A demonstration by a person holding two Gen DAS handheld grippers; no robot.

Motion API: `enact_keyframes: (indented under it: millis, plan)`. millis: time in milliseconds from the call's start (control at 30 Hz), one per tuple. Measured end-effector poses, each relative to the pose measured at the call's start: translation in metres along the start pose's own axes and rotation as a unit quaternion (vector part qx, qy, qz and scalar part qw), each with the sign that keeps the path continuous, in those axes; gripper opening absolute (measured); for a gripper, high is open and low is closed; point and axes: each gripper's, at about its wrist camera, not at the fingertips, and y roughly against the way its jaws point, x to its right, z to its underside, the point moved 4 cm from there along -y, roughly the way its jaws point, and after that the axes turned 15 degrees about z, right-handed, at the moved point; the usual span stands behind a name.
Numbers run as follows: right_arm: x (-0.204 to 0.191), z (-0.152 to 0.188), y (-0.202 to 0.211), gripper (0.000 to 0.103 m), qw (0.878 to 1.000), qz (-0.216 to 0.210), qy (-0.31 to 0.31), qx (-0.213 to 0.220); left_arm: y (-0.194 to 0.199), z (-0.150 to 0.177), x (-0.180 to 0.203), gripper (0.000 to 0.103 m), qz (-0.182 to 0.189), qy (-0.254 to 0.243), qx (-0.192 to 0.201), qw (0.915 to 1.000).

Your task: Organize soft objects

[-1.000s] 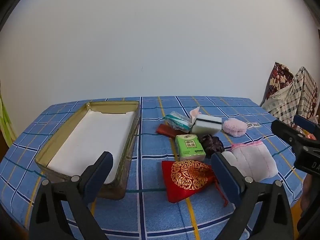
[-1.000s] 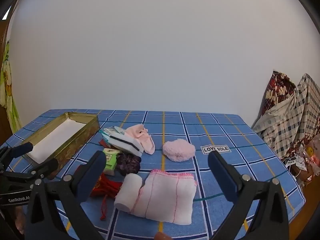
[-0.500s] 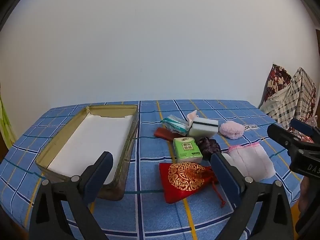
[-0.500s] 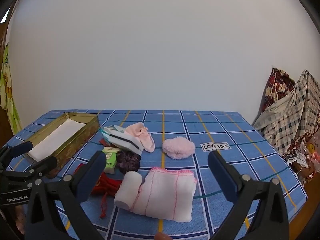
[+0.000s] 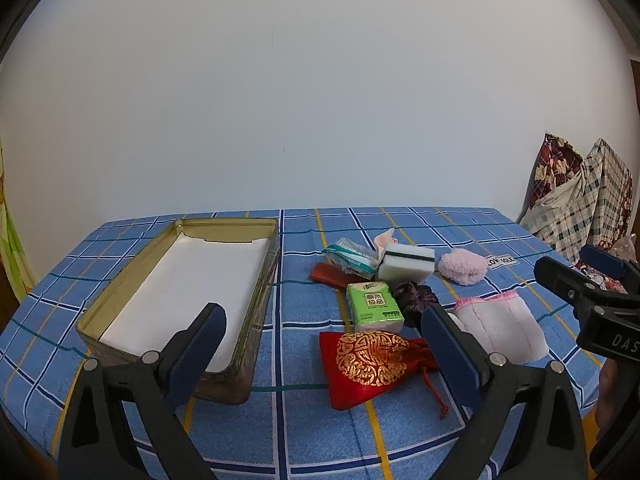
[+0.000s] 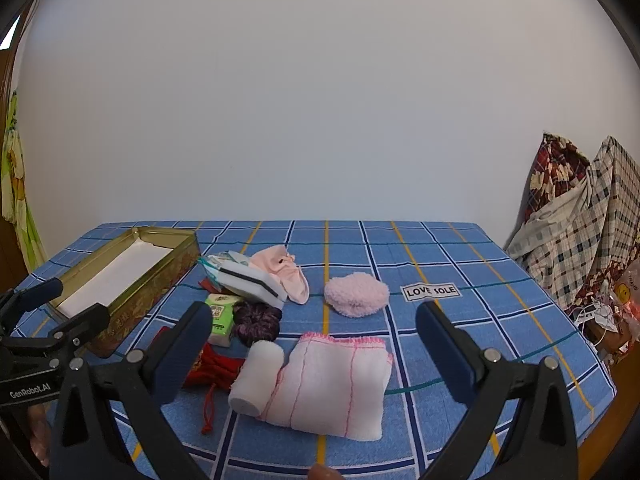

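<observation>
Change: both views had drawn slightly back from the table over the last second; nothing was moved.
Left gripper: jaws apart, empty, above the red pouch.
Right gripper: jaws apart, empty, above the folded cloth.
Soft objects: all lay right of the tin, none inside.
Meaning: sorting appeared not yet begun.

Only a few bits are actually readable: a small white label on the bench, just past the right claw, says "LOVE SOLE". The left claw's body reads "GenRobot.AI". The right claw's body shows "DAS", then gets cut off. The green tissue pack has print, too small to make out.
</observation>
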Motion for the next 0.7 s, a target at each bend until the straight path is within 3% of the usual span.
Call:
enact_keyframes:
  millis: [700]
  plan:
    - [0.0039, 0.0042, -0.0024, 0.103, 1.0, 0.0, -0.006, -0.005, -0.0015, 0.0019, 0.0026, 0.1, -0.002, -0.002, -0.003, 1.0]
